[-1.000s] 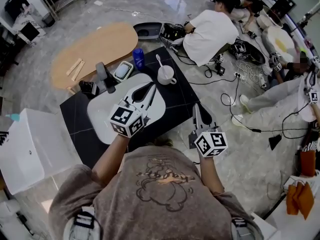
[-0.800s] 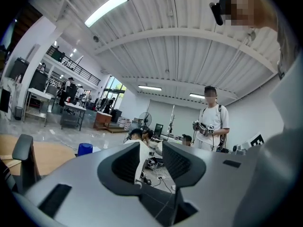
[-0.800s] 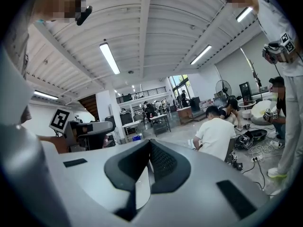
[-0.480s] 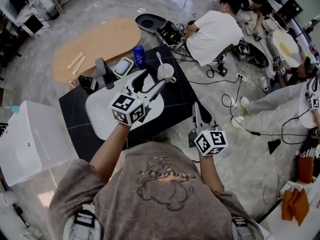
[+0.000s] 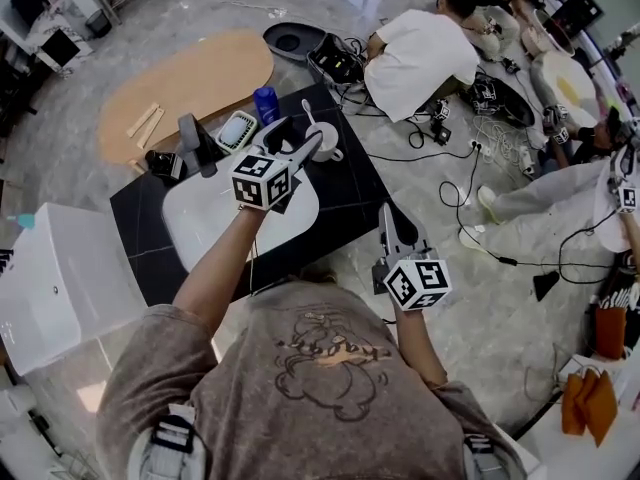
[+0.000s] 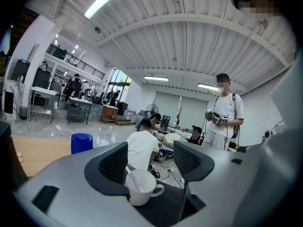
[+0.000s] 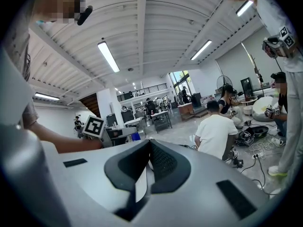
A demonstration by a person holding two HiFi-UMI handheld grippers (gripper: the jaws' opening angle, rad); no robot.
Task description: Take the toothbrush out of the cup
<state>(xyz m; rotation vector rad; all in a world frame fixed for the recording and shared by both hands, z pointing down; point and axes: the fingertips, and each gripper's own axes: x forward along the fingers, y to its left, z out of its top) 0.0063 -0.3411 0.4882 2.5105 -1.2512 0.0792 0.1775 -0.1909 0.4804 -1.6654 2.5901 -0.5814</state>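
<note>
A white cup (image 5: 328,142) stands on the black table (image 5: 345,203) with a pale toothbrush (image 5: 307,119) leaning in it. My left gripper (image 5: 298,140) reaches out close to the cup, and its jaws are opening with nothing pressed between them. In the left gripper view the cup (image 6: 140,189) sits low between the two dark pads (image 6: 113,161), just ahead of them, with the toothbrush (image 6: 133,181) inside. My right gripper (image 5: 390,226) hangs off the table's right edge, shut and empty; the right gripper view shows its jaws (image 7: 149,163) closed together.
A blue bottle (image 5: 264,103), a small white device (image 5: 238,128) and a dark upright object (image 5: 193,140) stand behind a white oval board (image 5: 210,218). A wooden oval table (image 5: 190,76) lies beyond. A white box (image 5: 60,278) is at left. People (image 5: 420,53) and cables (image 5: 470,198) occupy the floor at right.
My left gripper has travelled forward over the white board to the cup, and its jaws have gone from shut to wide apart. The right gripper has stayed put.
</note>
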